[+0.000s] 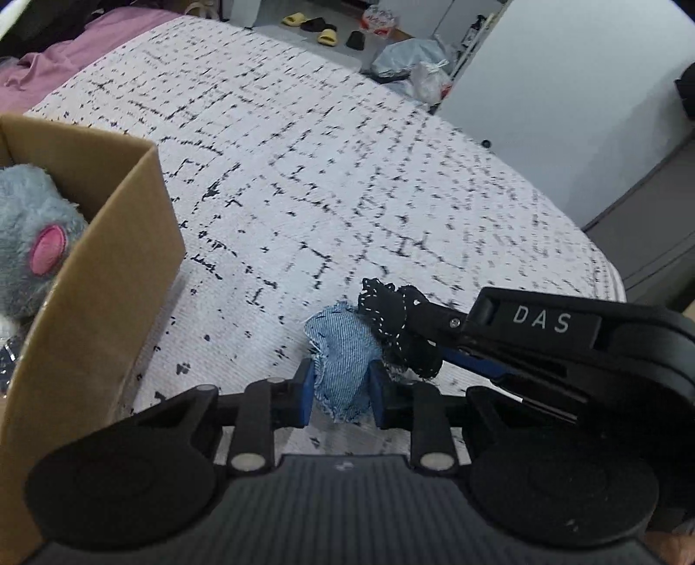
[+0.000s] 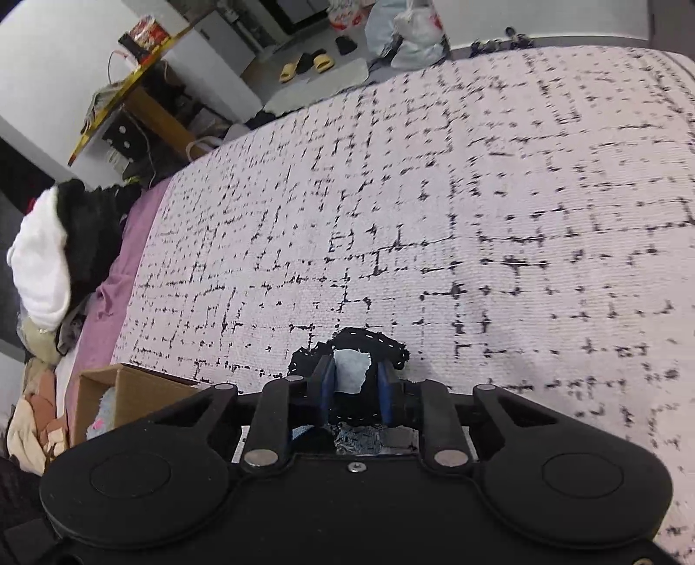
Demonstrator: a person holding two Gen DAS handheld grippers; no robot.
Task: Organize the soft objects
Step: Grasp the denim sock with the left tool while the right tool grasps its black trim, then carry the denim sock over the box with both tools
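Observation:
A small soft piece, light blue denim (image 1: 343,360) joined to black cloth with white stitching (image 1: 393,321), hangs just above the patterned bedspread (image 1: 325,174). My left gripper (image 1: 341,391) is shut on the denim end, its blue pads pressing both sides. My right gripper (image 2: 357,382) is shut on the black stitched cloth (image 2: 369,343), which bears a white patch (image 2: 351,369). In the left wrist view the right gripper (image 1: 417,324) reaches in from the right. A cardboard box (image 1: 130,243) at the left holds a grey plush toy (image 1: 30,243) with a pink ear.
Pink sheet (image 1: 78,48) and piled clothes (image 2: 52,260) lie along the bed's far side. Slippers (image 1: 310,26) and plastic bags (image 1: 412,61) sit on the floor beyond the bed. The box (image 2: 117,400) also shows at lower left in the right wrist view.

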